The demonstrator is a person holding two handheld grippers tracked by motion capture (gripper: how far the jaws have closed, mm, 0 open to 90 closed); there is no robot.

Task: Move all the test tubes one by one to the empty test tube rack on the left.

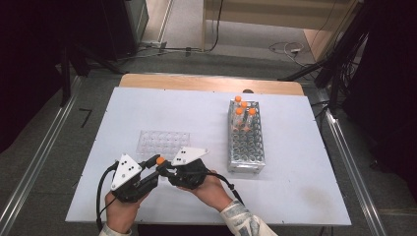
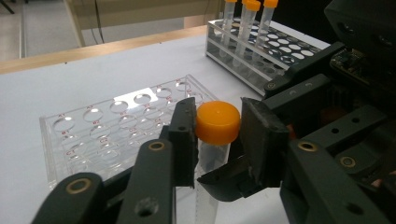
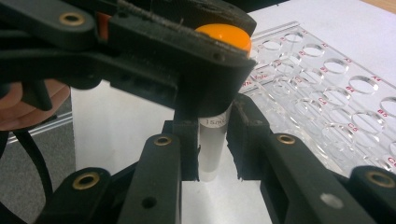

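Standing at the right of the white counter is a metal tube rack, its far rows holding several orange-capped tubes upright. Lying flat nearer the middle is a clear well plate with red markings by its wells, just beyond the two grippers. Nothing is standing between the plate and the rack.

Meeting at the near edge of the counter, the left gripper and right gripper are both gripping one orange-capped centrifuge tube, held just in front of the well plate and above the counter. The tube is standing upright, long axis vertical, cap on top.

Looking along the left gripper, its view is showing the jaws pinching the tube at the orange cap, one jaw on each side, with the well plate behind and the rack farther back on the right; the right gripper's black body is filling the right side. Looking along the right gripper, its view is showing the jaws closing on the clear body of the tube below the cap, where printed text is too small to read, while the left gripper's jaw is covering most of the cap. The high view is showing only the cap as an orange dot between the two grey plates, hiding both grips.
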